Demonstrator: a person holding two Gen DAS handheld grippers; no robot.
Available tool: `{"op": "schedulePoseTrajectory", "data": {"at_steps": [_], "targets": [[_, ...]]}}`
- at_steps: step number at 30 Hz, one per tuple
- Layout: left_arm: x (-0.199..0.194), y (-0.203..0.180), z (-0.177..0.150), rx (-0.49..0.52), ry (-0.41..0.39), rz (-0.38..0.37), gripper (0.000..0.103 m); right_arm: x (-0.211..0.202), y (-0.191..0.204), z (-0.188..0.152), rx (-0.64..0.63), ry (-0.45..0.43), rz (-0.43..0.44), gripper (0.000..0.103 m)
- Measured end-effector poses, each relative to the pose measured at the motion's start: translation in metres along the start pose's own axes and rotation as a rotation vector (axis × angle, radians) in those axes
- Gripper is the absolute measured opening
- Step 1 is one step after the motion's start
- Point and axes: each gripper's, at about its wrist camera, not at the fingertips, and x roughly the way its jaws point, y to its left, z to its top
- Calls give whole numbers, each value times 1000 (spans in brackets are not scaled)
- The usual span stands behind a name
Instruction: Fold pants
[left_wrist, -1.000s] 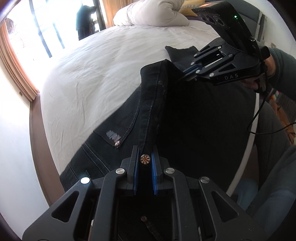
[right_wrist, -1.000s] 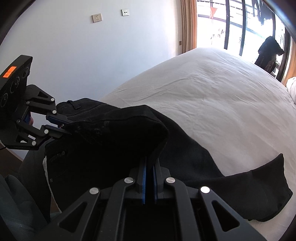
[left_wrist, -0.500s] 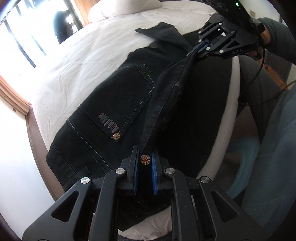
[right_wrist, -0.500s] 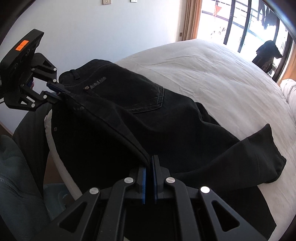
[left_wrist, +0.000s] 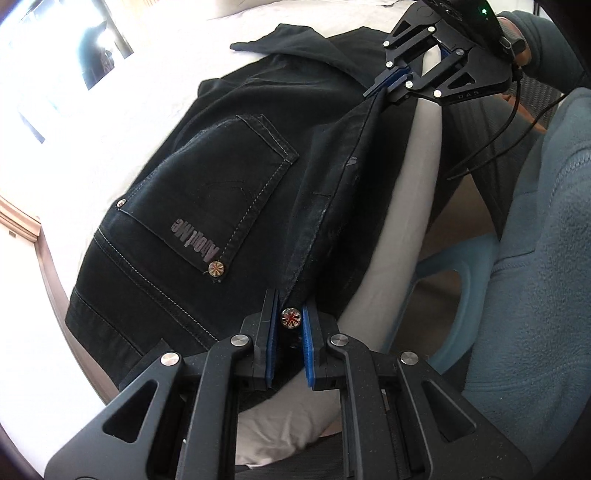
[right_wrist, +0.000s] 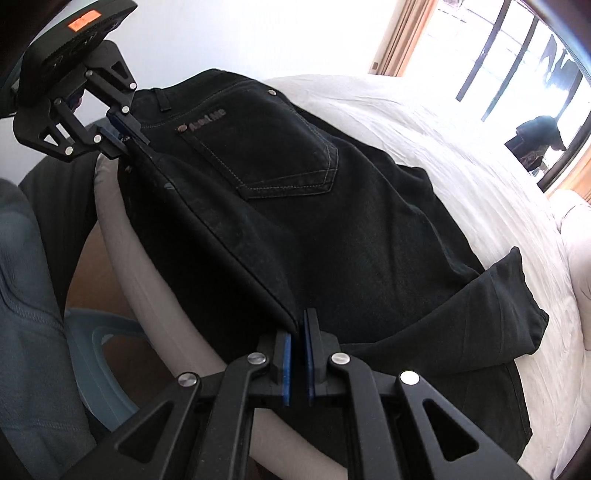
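Left wrist view: black denim pants (left_wrist: 236, 177) lie across the near edge of a white-sheeted bed (left_wrist: 122, 122), back pocket up. The left gripper (left_wrist: 287, 321) pinches the waistband by its button; the right gripper (right_wrist: 297, 332) clamps the same doubled edge further along. Judging by this, the lengthwise fold is being laid down; next, lower the edge flat and let go.

left gripper (left_wrist: 288, 321): jaws clamped on pants (left_wrist: 229, 192) waistband, pointing steeply down | right gripper (right_wrist: 297, 338): jaws clamped on pants edge, pointing steeply down | grippers well apart
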Motion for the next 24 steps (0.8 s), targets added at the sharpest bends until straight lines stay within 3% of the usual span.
{"op": "schedulePoseTrajectory", "data": {"at_steps": [10,24], "targets": [[8,4,-2,28,20,1,10,0,18,-11,-43,25,-14,7],[20,18,-3,-15,26,4,14,12,22,-14,-50,53,-1,8]]}}
